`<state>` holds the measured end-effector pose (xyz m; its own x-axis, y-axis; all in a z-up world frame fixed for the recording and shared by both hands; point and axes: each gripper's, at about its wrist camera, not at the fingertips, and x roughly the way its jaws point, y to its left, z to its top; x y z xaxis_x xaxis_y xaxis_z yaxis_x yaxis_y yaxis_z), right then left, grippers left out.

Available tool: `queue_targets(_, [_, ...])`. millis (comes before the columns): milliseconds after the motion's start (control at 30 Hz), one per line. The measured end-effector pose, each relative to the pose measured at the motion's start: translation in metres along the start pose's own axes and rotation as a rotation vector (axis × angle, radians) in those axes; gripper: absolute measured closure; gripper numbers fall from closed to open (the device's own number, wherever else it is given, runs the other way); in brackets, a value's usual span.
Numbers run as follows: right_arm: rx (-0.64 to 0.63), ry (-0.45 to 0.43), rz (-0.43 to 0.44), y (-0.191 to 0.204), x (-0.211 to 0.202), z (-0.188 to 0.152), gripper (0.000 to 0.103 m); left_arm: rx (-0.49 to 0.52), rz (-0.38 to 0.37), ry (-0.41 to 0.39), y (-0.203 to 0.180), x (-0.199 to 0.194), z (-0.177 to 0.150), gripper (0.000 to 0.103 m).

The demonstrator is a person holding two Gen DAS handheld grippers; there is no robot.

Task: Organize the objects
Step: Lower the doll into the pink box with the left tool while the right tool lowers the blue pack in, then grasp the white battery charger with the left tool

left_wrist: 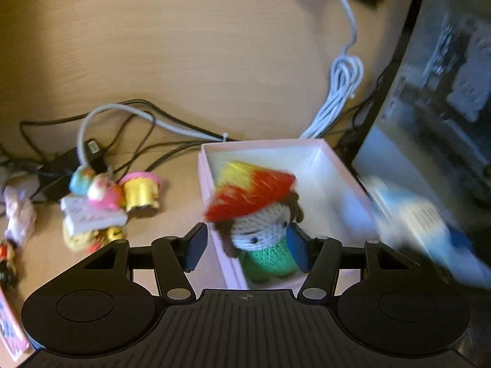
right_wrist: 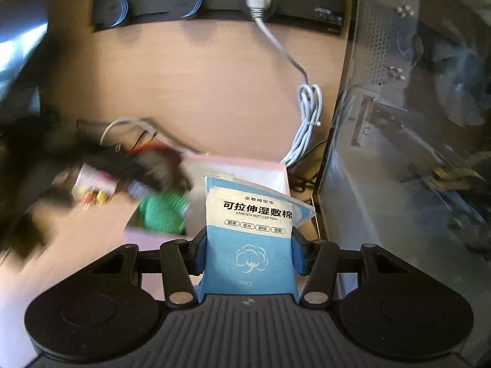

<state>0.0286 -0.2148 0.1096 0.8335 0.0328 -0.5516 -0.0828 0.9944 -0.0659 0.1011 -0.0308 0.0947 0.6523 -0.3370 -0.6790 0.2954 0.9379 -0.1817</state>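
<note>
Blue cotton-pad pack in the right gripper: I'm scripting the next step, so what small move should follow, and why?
Probably carry the pack forward and lower it into the bare half of the pink box. The right gripper is shut on it just short of the box, and the crocheted doll fills only the box's left side, between the left gripper's open jaws.

Cables (left_wrist: 144, 122) behind box (left_wrist: 264, 147)

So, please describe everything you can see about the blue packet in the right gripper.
The blue packet is a soft, flat pouch, light blue with a white label panel, black Chinese characters, the words STRETCH WET COTTON, a white cotton-flower drawing and 50PCS below. It stands upright between the right gripper's blue pads, which press its two sides. Its top looks crumpled. Behind it lies the pink box. In the left wrist view it is only a blur.
</note>
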Motion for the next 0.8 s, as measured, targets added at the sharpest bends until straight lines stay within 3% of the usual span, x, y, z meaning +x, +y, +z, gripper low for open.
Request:
queue_targets(200, [0.036,0.017,0.002,0.003,0.064,0.024,0.052,-0.092,-0.029,-0.037,0.029,-0.042,-0.024,0.042])
queue_targets(500, [-0.008,0.130,-0.071,0.020,0.134,0.018,0.052,-0.247,0.063,0.030,0.085,-0.083,-0.090,0.042])
queue_targets(567, [0.007,0.173,-0.041,0.023,0.144,0.015,0.052,-0.288,0.082,0.046,0.096,-0.085,-0.100,0.042])
queue_targets(700, [0.083,0.182,0.038,0.022,0.139,0.013,0.030,-0.333,0.121,0.036,0.116,-0.092,-0.111,0.042])
queue_targets(800, [0.114,0.152,0.071,0.022,0.121,0.016,0.026,-0.342,0.142,0.007,0.126,-0.093,-0.106,0.042])
